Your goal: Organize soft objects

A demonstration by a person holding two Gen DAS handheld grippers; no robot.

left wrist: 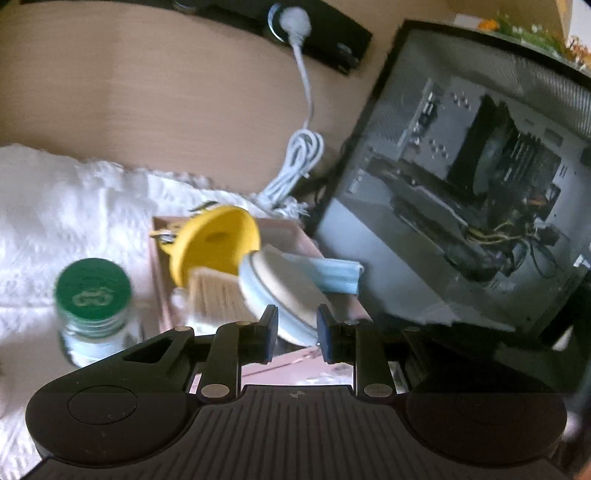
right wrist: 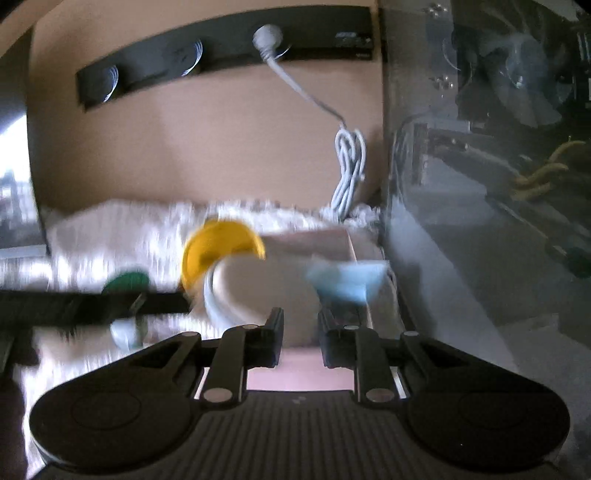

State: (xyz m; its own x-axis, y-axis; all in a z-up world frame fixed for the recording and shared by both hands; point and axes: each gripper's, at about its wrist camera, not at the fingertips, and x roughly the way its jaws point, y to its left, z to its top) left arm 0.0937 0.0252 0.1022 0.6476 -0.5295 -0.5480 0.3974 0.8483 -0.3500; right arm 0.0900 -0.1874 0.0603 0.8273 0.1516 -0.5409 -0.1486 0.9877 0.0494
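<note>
My left gripper (left wrist: 297, 332) is shut on the near edge of a round cream pad with a pale blue rim (left wrist: 284, 288), which it holds over a pink box (left wrist: 291, 229). Behind the pad lies a folded blue face mask (left wrist: 332, 277). The right wrist view is blurred. My right gripper (right wrist: 300, 332) has its jaws narrowly apart, and the cream pad (right wrist: 258, 288) shows in the gap. The blur hides whether the pads press on it. The mask (right wrist: 343, 282) sits just above the right finger. A black bar at the left of that view is the left gripper's body.
A yellow funnel (left wrist: 214, 243) and a brush (left wrist: 214, 295) lie in the box. A green-capped bottle (left wrist: 92, 291) stands on a white cloth (left wrist: 55, 206). A glass-sided computer case (left wrist: 461, 177) walls off the right. A coiled white cable (left wrist: 295, 162) hangs from a power strip (left wrist: 317, 33).
</note>
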